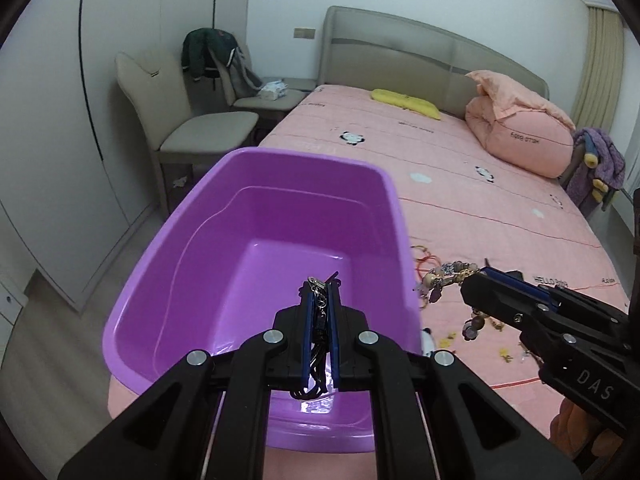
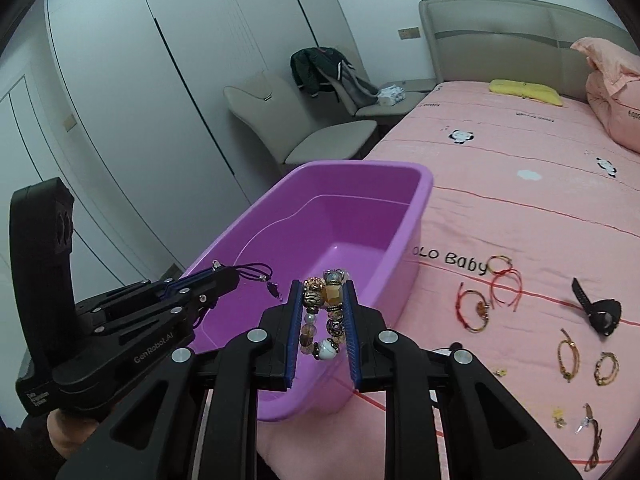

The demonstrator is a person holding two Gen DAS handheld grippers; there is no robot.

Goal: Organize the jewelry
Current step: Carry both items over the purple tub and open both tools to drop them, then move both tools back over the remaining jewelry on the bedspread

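Observation:
A purple plastic bin stands on the pink bed; it also shows in the right wrist view. My left gripper is shut on a black cord necklace and holds it above the bin's inside; the gripper also shows in the right wrist view, the cord dangling from its tip. My right gripper is shut on a chunky beaded bracelet over the bin's near right rim. It also shows in the left wrist view, with beads hanging from it.
Loose jewelry lies on the bedspread right of the bin: red cord bracelets, a black watch, gold bracelets and small charms. Chairs stand left of the bed. A pink pillow lies by the headboard.

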